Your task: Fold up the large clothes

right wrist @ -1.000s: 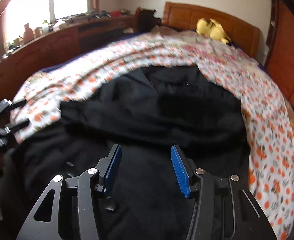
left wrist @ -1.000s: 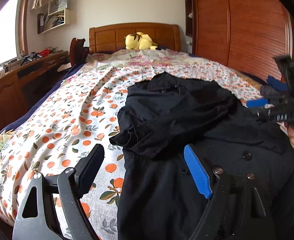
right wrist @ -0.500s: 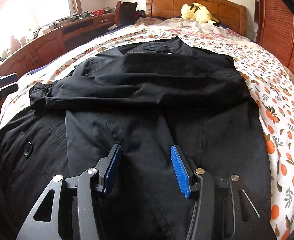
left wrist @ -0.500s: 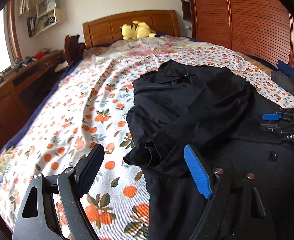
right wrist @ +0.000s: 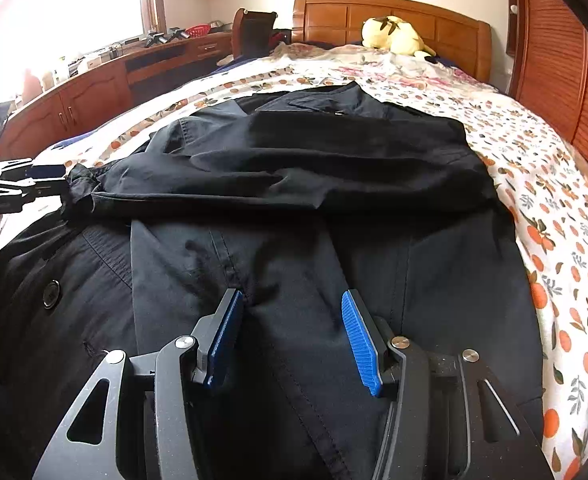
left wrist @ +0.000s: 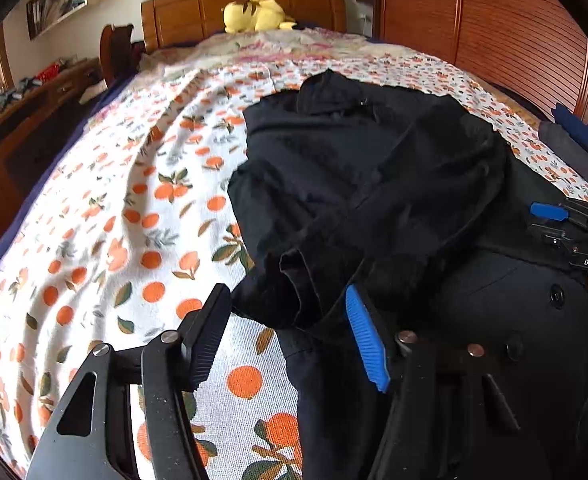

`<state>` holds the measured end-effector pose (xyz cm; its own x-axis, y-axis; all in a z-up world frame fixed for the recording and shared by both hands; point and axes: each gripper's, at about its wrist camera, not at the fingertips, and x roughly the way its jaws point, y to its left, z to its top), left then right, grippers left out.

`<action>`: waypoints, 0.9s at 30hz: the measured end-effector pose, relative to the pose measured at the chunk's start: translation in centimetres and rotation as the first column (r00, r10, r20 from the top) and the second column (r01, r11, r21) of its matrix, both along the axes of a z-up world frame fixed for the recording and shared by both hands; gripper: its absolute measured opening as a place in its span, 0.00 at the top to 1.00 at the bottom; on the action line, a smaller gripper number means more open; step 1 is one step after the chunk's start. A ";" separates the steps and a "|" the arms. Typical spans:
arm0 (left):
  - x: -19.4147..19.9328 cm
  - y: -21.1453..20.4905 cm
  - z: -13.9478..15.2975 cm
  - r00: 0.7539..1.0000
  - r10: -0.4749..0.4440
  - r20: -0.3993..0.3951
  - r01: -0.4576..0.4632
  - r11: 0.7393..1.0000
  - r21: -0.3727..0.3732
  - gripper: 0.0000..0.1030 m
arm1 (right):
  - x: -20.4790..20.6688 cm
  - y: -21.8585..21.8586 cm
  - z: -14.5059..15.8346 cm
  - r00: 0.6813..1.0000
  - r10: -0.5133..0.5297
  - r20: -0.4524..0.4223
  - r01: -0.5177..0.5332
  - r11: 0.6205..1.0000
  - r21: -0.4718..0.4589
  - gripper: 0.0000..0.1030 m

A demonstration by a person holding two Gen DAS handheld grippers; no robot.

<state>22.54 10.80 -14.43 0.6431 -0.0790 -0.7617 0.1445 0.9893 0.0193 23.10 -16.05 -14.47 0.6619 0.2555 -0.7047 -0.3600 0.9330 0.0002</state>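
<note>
On the bed (right wrist: 566, 208) lies the black coat (right wrist: 294, 248), sleeves folded across. Left tool (left wrist: 286, 340) sits spread by a sleeve cuff (left wrist: 294, 280), right tool (right wrist: 290, 332) spread over the lower half, neither gripping. Grabbing one layer could drag those sleeves loose, I reckon.

- Daylit from a window (right wrist: 54, 20) at left, blown out to white glare in the right wrist view.
- Sharp mid-frame; strong fisheye bending with dark vignetted corners.
- Black coat (right wrist: 294, 208) underexposed, folds barely readable.
- Soft shadows only.
</note>
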 end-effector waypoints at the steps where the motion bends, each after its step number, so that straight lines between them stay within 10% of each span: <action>1: 0.1 0.0 -0.1 1.000 -0.003 -0.013 0.003 1.000 0.000 0.41 | 0.0 0.0 0.0 1.000 0.000 0.001 0.000 1.000 0.000 0.48; 12: -0.4 -2.5 0.2 0.996 -0.076 -0.042 0.079 0.994 0.076 0.85 | -0.4 -0.1 0.0 1.000 -0.001 0.014 0.001 1.000 -0.004 0.48; 24: -5.9 -3.7 5.5 0.994 -0.080 0.077 0.078 0.997 0.031 0.86 | -0.2 -0.6 0.4 1.000 0.005 -0.008 -0.005 1.000 0.019 0.48; 27: -6.7 -3.2 6.0 0.992 -0.064 0.109 0.066 0.998 -0.014 0.67 | -0.5 -0.9 0.9 1.000 0.004 -0.019 -0.003 1.000 0.023 0.48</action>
<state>15.80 7.62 -8.43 0.7148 -0.1367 -0.6859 0.2069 0.9781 0.0207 22.61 -16.91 -13.59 0.6477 0.2741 -0.7109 -0.3628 0.9314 0.0287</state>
